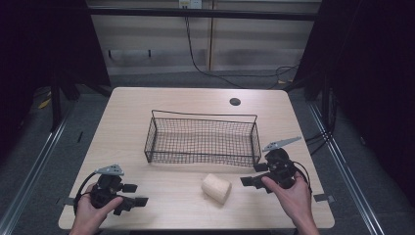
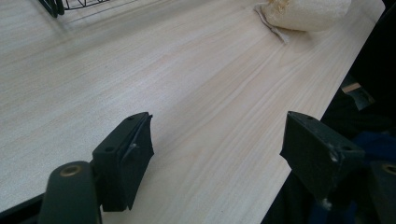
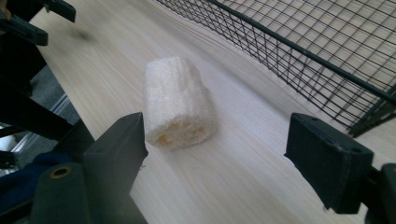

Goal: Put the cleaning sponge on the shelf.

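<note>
Loofah lies on surface, just before empty basket | right gripper spread wide, aimed at loofah, no contact | left gripper spread, idle | grasp and placement judged outstanding

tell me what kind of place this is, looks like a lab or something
Probably a lab or recording setup rather than a home. A bare wooden table holds a wire basket and a loofah piece, dark curtains hang at both sides, and cables trail across the floor behind.
</note>
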`<state>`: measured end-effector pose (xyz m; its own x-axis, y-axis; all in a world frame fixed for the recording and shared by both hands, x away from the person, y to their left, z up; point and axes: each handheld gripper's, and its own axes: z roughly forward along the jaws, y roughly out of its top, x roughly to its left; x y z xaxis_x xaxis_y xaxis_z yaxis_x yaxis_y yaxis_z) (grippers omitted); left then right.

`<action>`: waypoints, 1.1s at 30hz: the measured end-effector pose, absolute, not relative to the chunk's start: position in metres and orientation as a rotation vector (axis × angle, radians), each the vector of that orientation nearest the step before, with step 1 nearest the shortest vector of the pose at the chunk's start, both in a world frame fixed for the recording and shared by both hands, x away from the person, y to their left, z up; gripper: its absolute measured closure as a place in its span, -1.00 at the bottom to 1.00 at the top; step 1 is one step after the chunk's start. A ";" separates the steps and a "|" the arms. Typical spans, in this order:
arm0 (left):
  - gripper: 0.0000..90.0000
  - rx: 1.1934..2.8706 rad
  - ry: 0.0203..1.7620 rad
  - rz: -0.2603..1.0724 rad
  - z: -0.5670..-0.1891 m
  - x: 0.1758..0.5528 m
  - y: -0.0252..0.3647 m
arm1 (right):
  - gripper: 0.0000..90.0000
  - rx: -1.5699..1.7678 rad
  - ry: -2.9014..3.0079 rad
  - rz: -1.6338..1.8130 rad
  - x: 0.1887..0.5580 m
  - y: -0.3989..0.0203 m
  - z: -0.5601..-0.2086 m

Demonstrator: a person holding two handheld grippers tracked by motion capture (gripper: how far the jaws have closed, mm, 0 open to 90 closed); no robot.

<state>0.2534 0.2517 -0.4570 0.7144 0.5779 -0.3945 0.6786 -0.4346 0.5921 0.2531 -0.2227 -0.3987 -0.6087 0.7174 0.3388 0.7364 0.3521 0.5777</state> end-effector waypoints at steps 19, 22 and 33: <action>-0.46 2.145 0.953 -0.167 -0.456 0.253 0.252 | -0.57 -1.234 -2.528 -0.867 0.278 -0.190 -0.394; -0.46 2.148 0.950 -0.169 -0.456 0.253 0.252 | -0.56 -1.222 -2.516 -0.820 0.283 -0.184 -0.396; -0.46 2.147 0.948 -0.172 -0.456 0.253 0.252 | -0.49 -1.127 -2.551 -0.673 0.293 -0.160 -0.400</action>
<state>0.2533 0.2519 -0.4565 0.7140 0.5752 -0.3990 0.6786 -0.4285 0.5966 0.2932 -0.1597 -0.4001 -0.6600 0.6223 0.4208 0.7489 0.5891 0.3036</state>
